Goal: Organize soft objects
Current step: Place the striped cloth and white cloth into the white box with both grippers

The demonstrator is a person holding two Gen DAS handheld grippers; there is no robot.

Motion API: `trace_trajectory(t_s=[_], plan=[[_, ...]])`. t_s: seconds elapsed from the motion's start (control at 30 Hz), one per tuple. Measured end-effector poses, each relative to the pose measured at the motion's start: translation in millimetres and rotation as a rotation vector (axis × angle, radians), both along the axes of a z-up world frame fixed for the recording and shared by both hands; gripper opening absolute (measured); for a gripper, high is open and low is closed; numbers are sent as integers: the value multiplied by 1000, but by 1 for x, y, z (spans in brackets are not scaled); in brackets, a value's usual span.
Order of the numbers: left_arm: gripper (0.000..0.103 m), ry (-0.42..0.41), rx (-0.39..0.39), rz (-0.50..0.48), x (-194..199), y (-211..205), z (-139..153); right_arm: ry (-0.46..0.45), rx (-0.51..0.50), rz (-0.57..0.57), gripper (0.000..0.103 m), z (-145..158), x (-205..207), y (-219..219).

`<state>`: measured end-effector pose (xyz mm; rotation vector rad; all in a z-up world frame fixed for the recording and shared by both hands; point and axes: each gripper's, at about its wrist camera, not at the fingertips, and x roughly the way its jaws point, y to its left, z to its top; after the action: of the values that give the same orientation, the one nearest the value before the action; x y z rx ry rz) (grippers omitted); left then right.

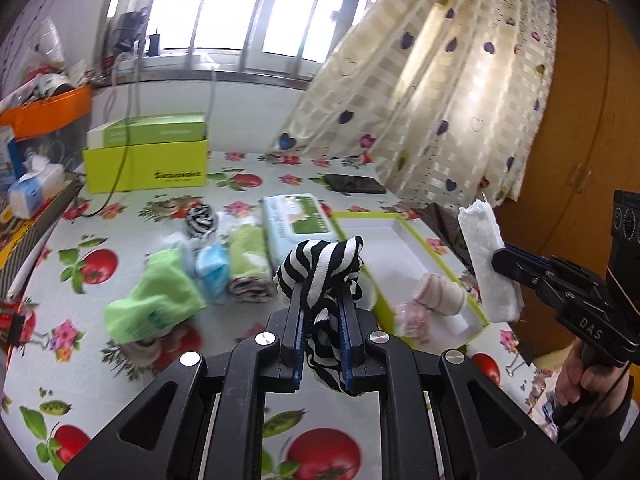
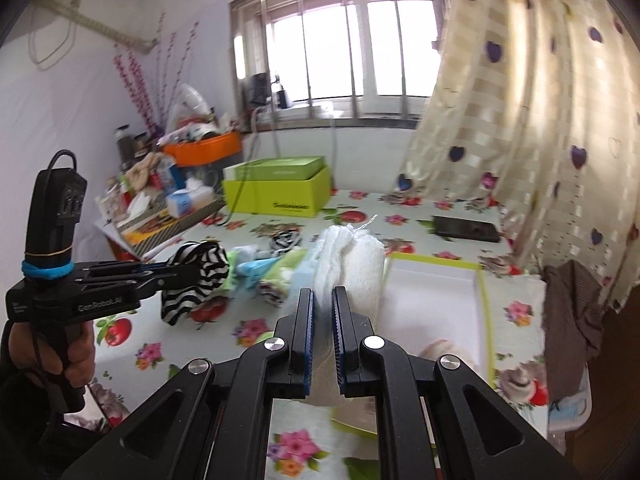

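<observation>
Both grippers are clenched on cloth above the table: the left gripper (image 1: 322,304) on a black-and-white striped cloth (image 1: 320,268), the right gripper (image 2: 323,300) on a rolled white towel (image 2: 356,264). The striped cloth hangs loose below the pads and could slip out or snag on the rim of the yellow-edged tray (image 1: 404,248). That tray holds one striped roll (image 1: 438,294) at its near end, and a green box (image 1: 148,168) by the window holds a lighter box

White letters reading "DAS" are showing on the side of the black two-finger right gripper (image 1: 500,260) at the right edge of the left wrist view. "GenRobot.AI" is standing on the black left gripper (image 2: 176,276) at the left of the right wrist view. Dark print is sitting on the front of the yellow-green cardboard box (image 1: 148,164) at the upper left, too blurred to read.
</observation>
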<state>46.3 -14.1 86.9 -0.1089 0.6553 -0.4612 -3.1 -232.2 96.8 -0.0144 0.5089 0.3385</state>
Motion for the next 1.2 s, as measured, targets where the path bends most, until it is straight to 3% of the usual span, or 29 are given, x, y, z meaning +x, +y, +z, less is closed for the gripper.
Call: trace_trajectory(t_s=[0.43, 0.7, 1.2], plan=[[14, 5, 31, -114, 16, -62, 2, 58, 24, -82, 8, -25, 7, -52], [14, 16, 53, -162, 39, -96, 2, 78, 27, -101, 9, -33, 36, -75], [15, 229, 74, -179, 112, -161, -29, 189, 44, -90, 9, -68, 122, -106]])
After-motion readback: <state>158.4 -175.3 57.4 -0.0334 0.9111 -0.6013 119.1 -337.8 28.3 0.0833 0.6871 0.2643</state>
